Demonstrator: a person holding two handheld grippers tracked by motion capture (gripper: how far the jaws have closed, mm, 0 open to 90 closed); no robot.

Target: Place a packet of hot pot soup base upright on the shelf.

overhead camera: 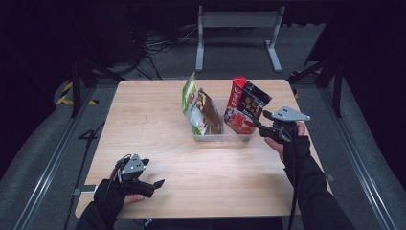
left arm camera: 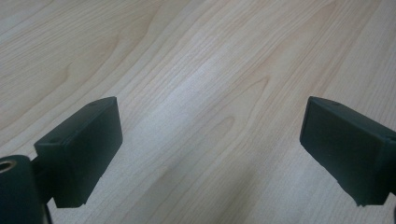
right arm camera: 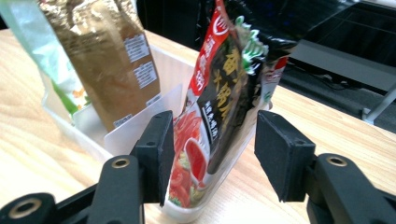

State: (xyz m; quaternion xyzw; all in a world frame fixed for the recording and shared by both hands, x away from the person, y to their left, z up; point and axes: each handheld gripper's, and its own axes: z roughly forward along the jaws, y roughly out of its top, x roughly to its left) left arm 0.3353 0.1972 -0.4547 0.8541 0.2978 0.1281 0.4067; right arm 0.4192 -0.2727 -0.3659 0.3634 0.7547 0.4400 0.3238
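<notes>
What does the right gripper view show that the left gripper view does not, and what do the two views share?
Right gripper view alone: a clear bin holding a red and black packet that stands between the right gripper jaws, with a gap on the right side, plus a gold packet and a green packet farther along the bin.

Left gripper view alone: the left gripper with jaws wide apart and nothing between them.

Both: the pale wooden table and a pair of black jaws.
</notes>
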